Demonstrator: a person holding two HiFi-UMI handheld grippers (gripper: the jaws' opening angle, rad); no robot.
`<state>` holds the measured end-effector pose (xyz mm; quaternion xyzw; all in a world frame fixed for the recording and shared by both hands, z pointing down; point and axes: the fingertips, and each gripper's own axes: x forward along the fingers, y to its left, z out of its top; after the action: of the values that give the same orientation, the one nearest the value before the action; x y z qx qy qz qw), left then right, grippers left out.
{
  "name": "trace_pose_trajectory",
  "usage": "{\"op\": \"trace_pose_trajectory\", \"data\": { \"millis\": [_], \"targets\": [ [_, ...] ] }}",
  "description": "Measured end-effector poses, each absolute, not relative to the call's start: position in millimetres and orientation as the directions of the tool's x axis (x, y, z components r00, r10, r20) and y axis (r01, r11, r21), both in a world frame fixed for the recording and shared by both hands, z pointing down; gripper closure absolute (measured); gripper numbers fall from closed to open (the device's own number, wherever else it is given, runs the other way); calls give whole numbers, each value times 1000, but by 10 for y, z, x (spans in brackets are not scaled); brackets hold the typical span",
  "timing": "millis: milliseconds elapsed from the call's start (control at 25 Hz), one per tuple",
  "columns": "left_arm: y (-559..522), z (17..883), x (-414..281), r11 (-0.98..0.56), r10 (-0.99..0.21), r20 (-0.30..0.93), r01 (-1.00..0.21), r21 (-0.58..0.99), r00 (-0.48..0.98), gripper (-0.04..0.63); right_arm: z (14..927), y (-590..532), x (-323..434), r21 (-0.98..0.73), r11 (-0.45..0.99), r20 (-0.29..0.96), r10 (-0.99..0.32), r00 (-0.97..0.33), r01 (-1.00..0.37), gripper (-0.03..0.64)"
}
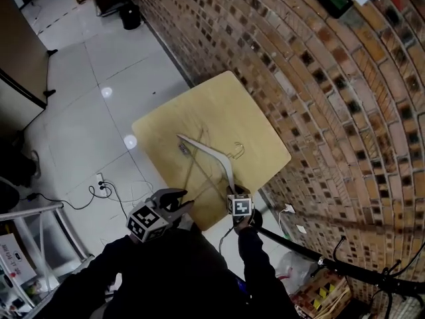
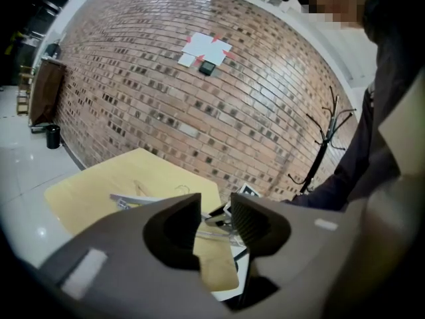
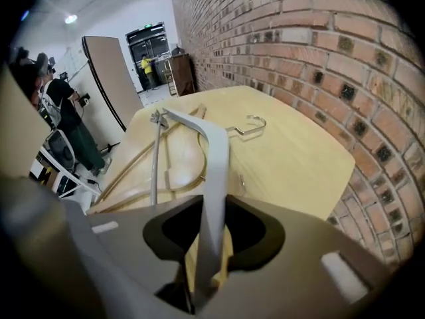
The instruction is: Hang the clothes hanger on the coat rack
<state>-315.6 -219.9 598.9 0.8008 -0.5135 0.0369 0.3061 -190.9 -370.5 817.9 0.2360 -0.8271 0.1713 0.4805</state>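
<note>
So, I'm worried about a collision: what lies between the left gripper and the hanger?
In the head view, only bare tabletop lies between the left gripper and the hanger.

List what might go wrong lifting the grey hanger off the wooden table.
The right gripper pinches the flat-armed grey clothes hanger near one arm's end, so it may pivot or slip. The thin tan hangers lying under it may snag and drag along.
</note>
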Motion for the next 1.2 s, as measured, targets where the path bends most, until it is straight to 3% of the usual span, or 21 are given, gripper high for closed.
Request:
{"op": "trace_pose_trajectory", "data": {
  "millis": [400, 640, 800, 1200],
  "targets": [
    [-2360, 6133, -3024, -384, -723, 355, -772, 507, 593, 446, 7286, -3370, -1349, -35, 758, 794, -375, -479, -651, 511],
    [-2541, 6289, -2587, -504, -566, 346, -646, 573, 749, 446, 6643, -3013, -849, -33, 648, 717, -515, -469, -761, 511],
    [-2589, 6150, -2074, -577, -447, 269, -505, 641, 853, 446, 6250, -2681, -397, -21, 531, 663, -626, -409, -847, 511],
    [-2284, 5704, -440, -764, -146, 181, -227, 604, 972, 446, 5682, -1644, 1101, 77, 256, 570, -804, -168, -964, 511]
  ]
}}
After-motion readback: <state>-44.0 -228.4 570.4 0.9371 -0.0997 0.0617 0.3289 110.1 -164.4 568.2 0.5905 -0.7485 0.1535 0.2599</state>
